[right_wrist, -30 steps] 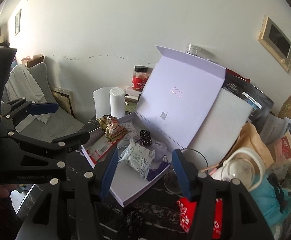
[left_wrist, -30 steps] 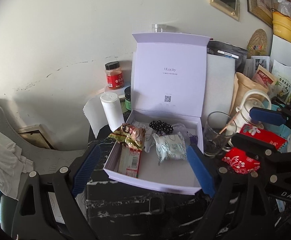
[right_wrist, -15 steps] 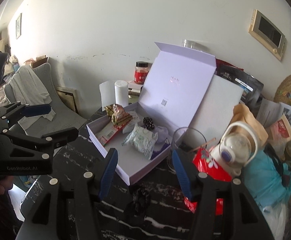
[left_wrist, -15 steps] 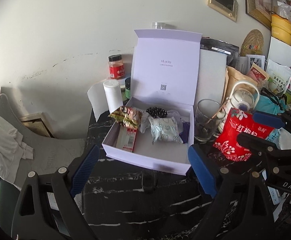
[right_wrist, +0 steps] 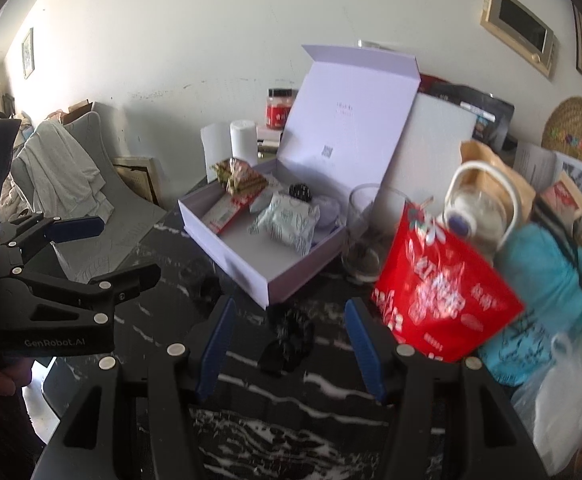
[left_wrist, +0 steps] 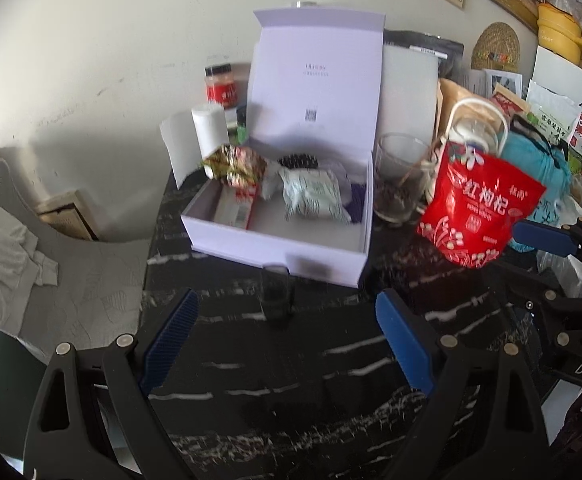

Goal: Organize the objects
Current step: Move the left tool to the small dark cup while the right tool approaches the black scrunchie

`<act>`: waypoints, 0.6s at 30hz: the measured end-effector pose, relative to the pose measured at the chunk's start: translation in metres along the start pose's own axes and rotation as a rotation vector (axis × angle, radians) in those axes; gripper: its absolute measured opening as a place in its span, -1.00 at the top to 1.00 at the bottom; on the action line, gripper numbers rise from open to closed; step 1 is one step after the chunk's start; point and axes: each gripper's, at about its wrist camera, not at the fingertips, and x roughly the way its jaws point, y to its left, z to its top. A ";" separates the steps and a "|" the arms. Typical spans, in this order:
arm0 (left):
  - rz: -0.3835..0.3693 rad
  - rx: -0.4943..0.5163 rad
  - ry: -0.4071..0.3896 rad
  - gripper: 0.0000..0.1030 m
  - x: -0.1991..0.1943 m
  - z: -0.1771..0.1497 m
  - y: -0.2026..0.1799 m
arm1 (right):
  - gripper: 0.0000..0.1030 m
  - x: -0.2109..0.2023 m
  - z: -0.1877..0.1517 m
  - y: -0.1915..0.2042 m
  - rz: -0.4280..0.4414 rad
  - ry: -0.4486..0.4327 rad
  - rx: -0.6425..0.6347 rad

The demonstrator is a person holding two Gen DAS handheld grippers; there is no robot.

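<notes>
An open lilac gift box [left_wrist: 323, 260] [right_wrist: 251, 276] sits on the black marble table, lid upright. Inside lie a pale patterned pouch [left_wrist: 315, 194] [right_wrist: 287, 222], a green-red snack bag [left_wrist: 235, 164] [right_wrist: 241, 176], a flat red-white packet [left_wrist: 237, 210] and a black beaded item [left_wrist: 297, 160]. A red snack bag [left_wrist: 479, 208] [right_wrist: 443, 296] stands right of the box. My left gripper [left_wrist: 287, 336] is open and empty, in front of the box. My right gripper [right_wrist: 291, 340] is open and empty over a small black object [right_wrist: 289, 340] on the table.
A glass cup [left_wrist: 401, 178] stands between box and red bag. Behind are a white bottle [left_wrist: 211, 130], a red-lidded jar [left_wrist: 221, 86], a white kettle [right_wrist: 475, 208], a teal bag [right_wrist: 547, 280] and packets. A grey chair [left_wrist: 71, 272] is left of the table.
Both grippers have pulled back from the box, showing more of the table. The red snack bag now stands upright and in full view to the right of the box.
</notes>
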 end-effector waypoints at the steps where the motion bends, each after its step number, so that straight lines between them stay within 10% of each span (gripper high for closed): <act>1: -0.004 -0.002 0.007 -0.74 0.001 -0.005 -0.001 | -0.12 0.001 -0.003 0.000 0.001 0.006 0.003; 18: -0.041 -0.041 0.080 -0.74 0.042 -0.021 0.003 | -0.12 0.041 -0.036 -0.003 0.063 0.106 0.029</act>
